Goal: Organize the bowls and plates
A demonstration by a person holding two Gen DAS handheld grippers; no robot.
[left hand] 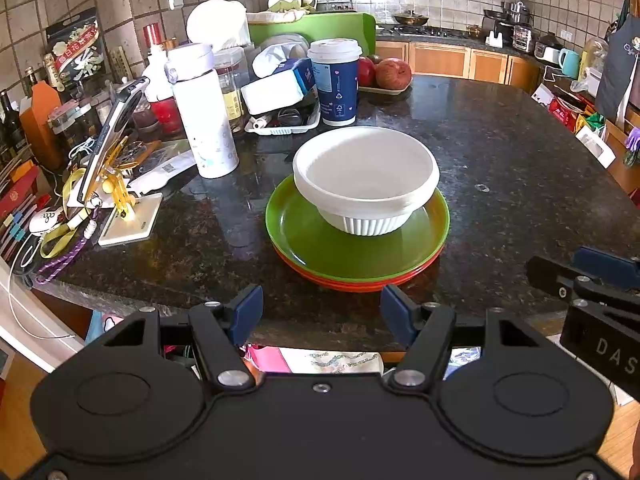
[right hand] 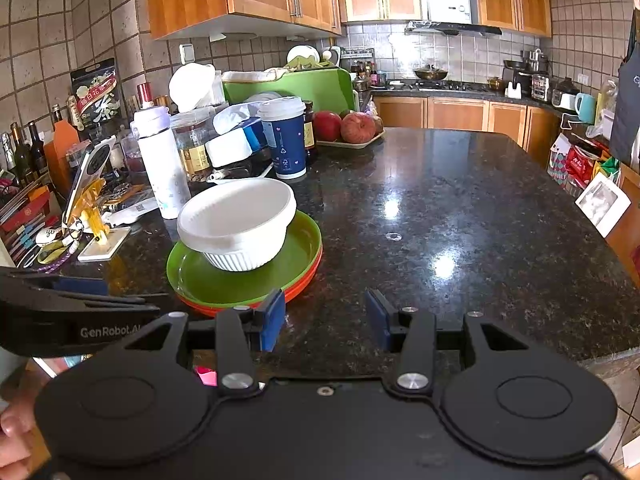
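— Left hand-held gripper (left hand: pixel 322 314): what do you see of it?

— Its two blue-padded fingers stand spread apart with nothing between them, hovering at the near edge of the dark granite surface (left hand: pixel 500 152). Straight ahead of it sits the stack.

— And the right hand-held gripper (right hand: pixel 325 319)?

— Released as well, its blue pads apart and bare, over the near edge of the same surface, just right of the stack. Its side also shows at the right edge of the left wrist view.

— Describe the stack.

— A white bowl (left hand: pixel 365 178) with a ribbed base stands upright on a green plate (left hand: pixel 320 240). Under the green plate lie orange-red plates (left hand: pixel 360 283), only their rims showing; I cannot tell how many. The bowl sits a little toward the far side of the green plate. In the right wrist view the stack lies to the near left.

— What stands around it?

— Far behind the bowl, a navy paper cup (left hand: pixel 334 82) with a white lid. Left of that, a tissue pack (left hand: pixel 280 84) on a white tray, and a white flask (left hand: pixel 202 114) nearer. At the far left, a phone on a yellow stand (left hand: pixel 116 176). Behind the cup, to the right, red apples (left hand: pixel 392 73) rest on a tray. None of these touch the stack.
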